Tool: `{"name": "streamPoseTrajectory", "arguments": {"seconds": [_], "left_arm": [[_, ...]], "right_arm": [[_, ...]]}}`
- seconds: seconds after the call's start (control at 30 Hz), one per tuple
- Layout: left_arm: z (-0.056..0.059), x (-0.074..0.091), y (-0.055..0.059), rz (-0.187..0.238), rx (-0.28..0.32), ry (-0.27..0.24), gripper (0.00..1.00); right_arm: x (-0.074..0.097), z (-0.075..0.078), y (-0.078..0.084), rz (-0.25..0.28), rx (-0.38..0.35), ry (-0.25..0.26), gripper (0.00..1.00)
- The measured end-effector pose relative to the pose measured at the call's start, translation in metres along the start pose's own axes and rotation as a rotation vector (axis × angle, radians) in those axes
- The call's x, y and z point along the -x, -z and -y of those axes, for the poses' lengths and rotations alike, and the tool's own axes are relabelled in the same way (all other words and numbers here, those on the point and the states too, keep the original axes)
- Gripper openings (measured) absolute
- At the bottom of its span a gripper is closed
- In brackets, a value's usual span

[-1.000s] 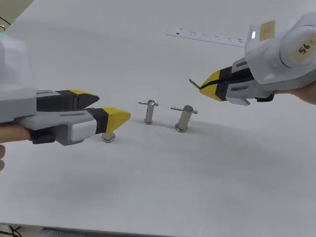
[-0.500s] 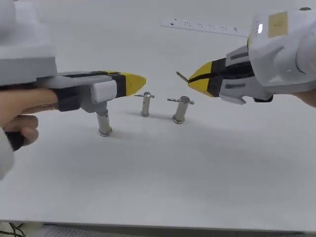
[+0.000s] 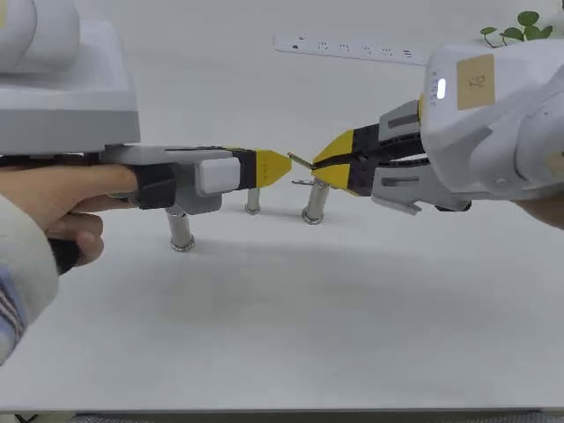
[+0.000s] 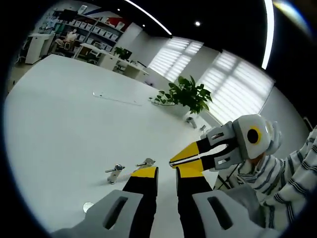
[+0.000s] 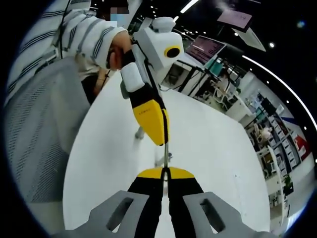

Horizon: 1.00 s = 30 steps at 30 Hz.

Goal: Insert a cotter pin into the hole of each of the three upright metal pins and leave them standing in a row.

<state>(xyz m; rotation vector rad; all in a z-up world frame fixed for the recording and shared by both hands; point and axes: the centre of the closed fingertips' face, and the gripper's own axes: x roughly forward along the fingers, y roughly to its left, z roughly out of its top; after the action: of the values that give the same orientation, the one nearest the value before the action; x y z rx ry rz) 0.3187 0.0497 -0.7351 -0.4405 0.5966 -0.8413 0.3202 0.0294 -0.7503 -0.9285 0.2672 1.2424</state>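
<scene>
Three upright metal pins stand in a row on the white table: the left pin [image 3: 181,231] shows no cotter pin, while the middle pin [image 3: 253,201] and right pin [image 3: 313,208] each carry one. My right gripper [image 3: 319,165] is shut on a loose cotter pin [image 3: 300,160], which points left. My left gripper [image 3: 284,166] hovers above the row with its jaws narrowly open, tips almost touching that cotter pin. In the right gripper view the cotter pin [image 5: 166,153] rises from my shut right gripper [image 5: 166,172] to the left gripper [image 5: 159,134]. The left gripper [image 4: 167,171] holds nothing.
A white power strip [image 3: 352,48] lies at the table's far side. A green plant [image 3: 515,26] stands at the far right corner. The white table [image 3: 291,335] is bare in front of the pins. A striped sleeve [image 5: 84,34] is behind the left gripper.
The left gripper rose, rolled and moved right above the row. The right gripper moved left with the cotter pin. Their tips now nearly meet over the right pin.
</scene>
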Motion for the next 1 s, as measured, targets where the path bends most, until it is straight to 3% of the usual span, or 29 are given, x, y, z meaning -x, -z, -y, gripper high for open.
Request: {"name": "streamPoseTrajectory", "arguments": {"seconds": [0.4, 1.0], "left_arm": [[0.013, -0.004, -0.001, 0.013, -0.009, 0.047, 0.1], [0.012, 0.0, 0.003, 0.012, 0.052, 0.039, 0.05]], "right_arm": [[-0.001, -0.001, -0.003, -0.006, 0.012, 0.014, 0.03], [0.001, -0.004, -0.009, -0.002, 0.035, 0.02, 0.03]]}}
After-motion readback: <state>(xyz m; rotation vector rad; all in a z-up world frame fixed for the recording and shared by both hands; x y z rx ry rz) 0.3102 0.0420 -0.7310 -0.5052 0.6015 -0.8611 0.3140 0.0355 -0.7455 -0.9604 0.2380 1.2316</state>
